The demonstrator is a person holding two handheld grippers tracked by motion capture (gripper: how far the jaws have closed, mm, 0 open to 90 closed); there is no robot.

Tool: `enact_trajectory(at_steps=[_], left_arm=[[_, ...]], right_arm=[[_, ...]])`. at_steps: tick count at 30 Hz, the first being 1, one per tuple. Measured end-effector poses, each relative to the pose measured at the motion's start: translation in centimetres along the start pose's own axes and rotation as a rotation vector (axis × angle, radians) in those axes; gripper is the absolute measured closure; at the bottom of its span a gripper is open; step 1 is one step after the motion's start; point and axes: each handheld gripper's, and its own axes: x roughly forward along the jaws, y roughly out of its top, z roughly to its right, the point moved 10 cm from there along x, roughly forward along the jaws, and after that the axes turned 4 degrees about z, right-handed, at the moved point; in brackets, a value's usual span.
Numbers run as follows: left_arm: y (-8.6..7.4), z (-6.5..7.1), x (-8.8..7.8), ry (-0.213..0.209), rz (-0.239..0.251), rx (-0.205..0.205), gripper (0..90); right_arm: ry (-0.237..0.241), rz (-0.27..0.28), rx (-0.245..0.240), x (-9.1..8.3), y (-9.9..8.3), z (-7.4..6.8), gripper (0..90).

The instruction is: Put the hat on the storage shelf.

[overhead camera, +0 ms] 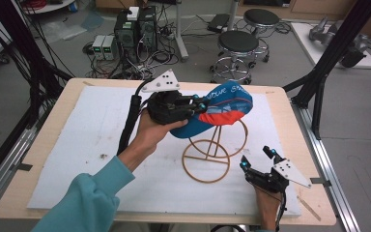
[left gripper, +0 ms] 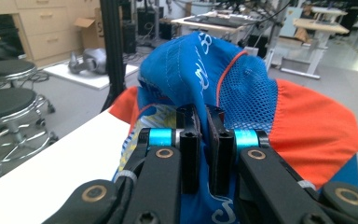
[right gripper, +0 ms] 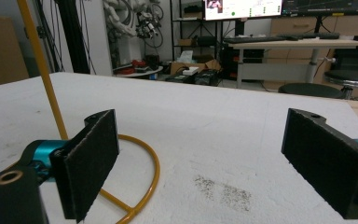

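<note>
The blue and orange cap (overhead camera: 220, 108) sits on top of the yellow wire stand (overhead camera: 213, 154) near the middle of the white worktop (overhead camera: 92, 140), and the left hand-held gripper (overhead camera: 198, 104) comes at it from the left, with its long body roughly level and pointing right along the cap's longer axis. In the left gripper view its jaws stand nearly together, pinching a fold of the cap's blue fabric (left gripper: 200, 79) between the pads, so the cap lies straight ahead of it and slightly above. The left forearm in a teal sleeve (overhead camera: 92, 193) reaches up diagonally from the lower edge. The right hand-held gripper (overhead camera: 258, 159) rests low at the near right corner, well apart from the cap, jaws spread wide and holding nothing, aimed towards the stand's ring base (right gripper: 142, 163). The left hand is clearly the nearer one, so any lift or pull on the cap looks to be its job.
</note>
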Motion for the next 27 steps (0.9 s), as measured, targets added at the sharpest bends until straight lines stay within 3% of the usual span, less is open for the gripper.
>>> enact_trajectory(at_steps=[7, 21, 27], left_arm=[[0.5, 1.1, 0.5, -0.026, 0.011, 0.007, 85.2], [-1.3, 1.4, 0.3, -0.028, -0.085, 0.071, 85.2], [-2.0, 1.2, -0.1, -0.033, -0.101, 0.06, 85.2]], right_arm=[[-0.001, 0.004, -0.003, 0.0, 0.0, 0.0, 10.0], [-0.003, 0.002, -0.004, 0.0, 0.0, 0.0, 10.0], [-0.002, -0.002, -0.006, 0.0, 0.0, 0.0, 10.0]])
